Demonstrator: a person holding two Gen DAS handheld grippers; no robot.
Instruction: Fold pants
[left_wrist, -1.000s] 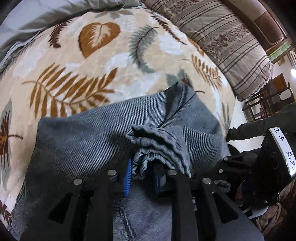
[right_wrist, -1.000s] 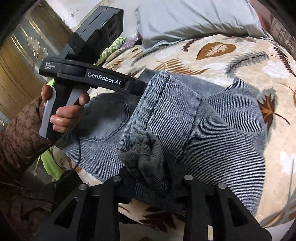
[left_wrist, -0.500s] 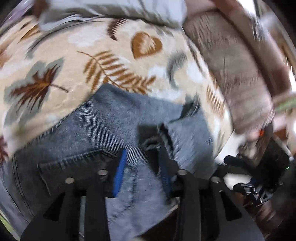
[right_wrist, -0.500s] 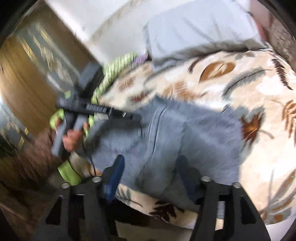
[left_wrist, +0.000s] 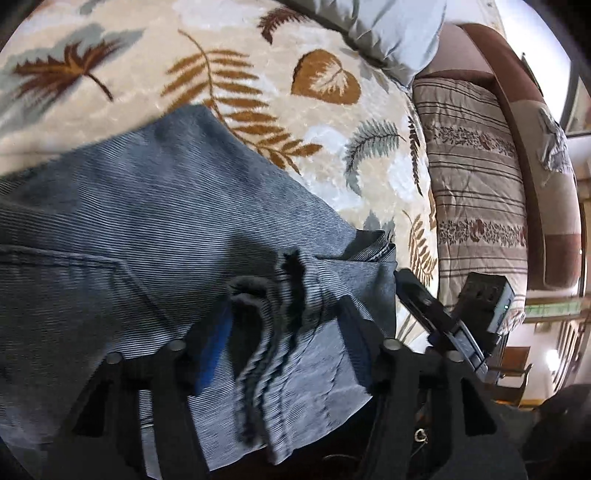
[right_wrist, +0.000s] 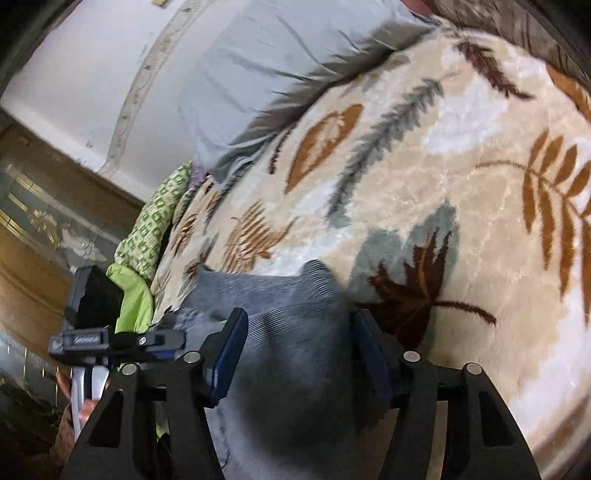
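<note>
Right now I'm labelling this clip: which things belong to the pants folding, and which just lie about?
Job:
gray pants
left gripper
right gripper

Lying about:
leaf-print blanket
gray pillow
striped quilt
green cloth

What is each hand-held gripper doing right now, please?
Left hand-held gripper: open, fingers astride a bunched fold of the jeans.
Right hand-held gripper: open, jeans between its fingers, not clamped.

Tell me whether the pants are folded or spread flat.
Folded. The pants lie in stacked layers on the blanket, layered edges showing, with a bunched end between the open left gripper fingers.
</note>
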